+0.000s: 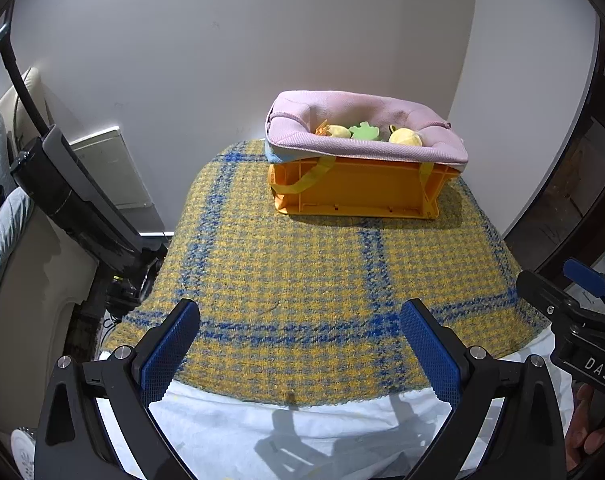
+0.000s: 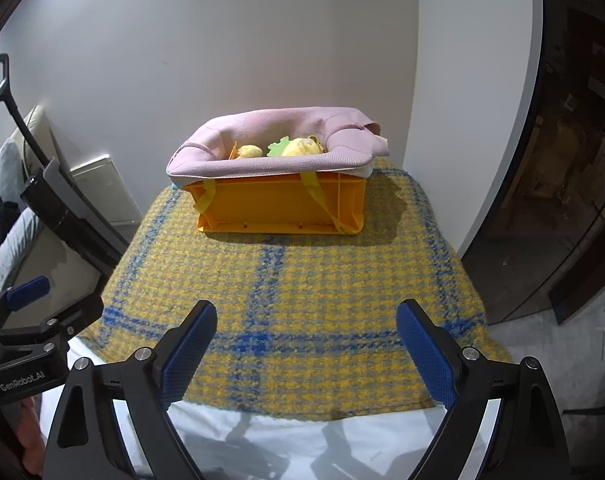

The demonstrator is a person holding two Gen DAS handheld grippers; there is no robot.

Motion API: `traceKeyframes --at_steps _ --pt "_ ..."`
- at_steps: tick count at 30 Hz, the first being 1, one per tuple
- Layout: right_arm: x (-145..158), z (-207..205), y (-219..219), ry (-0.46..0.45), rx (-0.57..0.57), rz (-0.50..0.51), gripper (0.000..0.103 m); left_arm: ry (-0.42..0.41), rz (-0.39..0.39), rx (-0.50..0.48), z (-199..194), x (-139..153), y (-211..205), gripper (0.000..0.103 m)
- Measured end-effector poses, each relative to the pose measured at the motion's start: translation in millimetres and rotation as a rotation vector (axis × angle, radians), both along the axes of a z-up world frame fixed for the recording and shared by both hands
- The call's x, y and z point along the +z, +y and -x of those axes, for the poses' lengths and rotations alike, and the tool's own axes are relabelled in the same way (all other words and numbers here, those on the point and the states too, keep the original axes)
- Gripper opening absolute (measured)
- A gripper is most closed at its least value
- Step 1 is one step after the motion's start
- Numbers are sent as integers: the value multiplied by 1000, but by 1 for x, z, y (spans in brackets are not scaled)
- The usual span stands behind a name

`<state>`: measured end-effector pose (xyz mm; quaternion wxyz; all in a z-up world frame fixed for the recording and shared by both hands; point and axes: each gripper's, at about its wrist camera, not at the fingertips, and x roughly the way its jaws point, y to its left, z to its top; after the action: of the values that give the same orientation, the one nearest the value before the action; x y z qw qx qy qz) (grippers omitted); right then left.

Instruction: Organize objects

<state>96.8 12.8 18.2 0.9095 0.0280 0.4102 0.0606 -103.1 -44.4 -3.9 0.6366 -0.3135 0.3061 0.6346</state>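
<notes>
An orange plastic crate [image 1: 358, 192] [image 2: 282, 206] lined with a pink cloth bag [image 1: 366, 144] [image 2: 270, 160] stands at the far end of the yellow and blue checked blanket [image 1: 302, 280] [image 2: 302, 300]. Inside lie yellow plush toys [image 1: 405, 136] [image 2: 302, 147] and a green piece [image 1: 364, 131] [image 2: 277, 146]. My left gripper [image 1: 300, 344] is open and empty above the blanket's near edge. My right gripper [image 2: 306, 348] is open and empty, beside the left one. Each gripper shows at the edge of the other's view, the right [image 1: 582, 320] and the left [image 2: 26, 340].
A white sheet [image 1: 302, 432] [image 2: 302, 440] shows under the blanket at the front. A black stand [image 1: 70, 192] [image 2: 66, 212] and a cream sofa [image 1: 22, 280] are at the left. A white wall is behind the crate, dark wooden furniture [image 2: 562, 160] at the right.
</notes>
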Motion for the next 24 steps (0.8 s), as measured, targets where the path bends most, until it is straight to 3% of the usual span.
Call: traceKeyframes --at_steps 24 --pt "-2 -4 0 11 1 -10 91 1 -3 -28 1 0 0 102"
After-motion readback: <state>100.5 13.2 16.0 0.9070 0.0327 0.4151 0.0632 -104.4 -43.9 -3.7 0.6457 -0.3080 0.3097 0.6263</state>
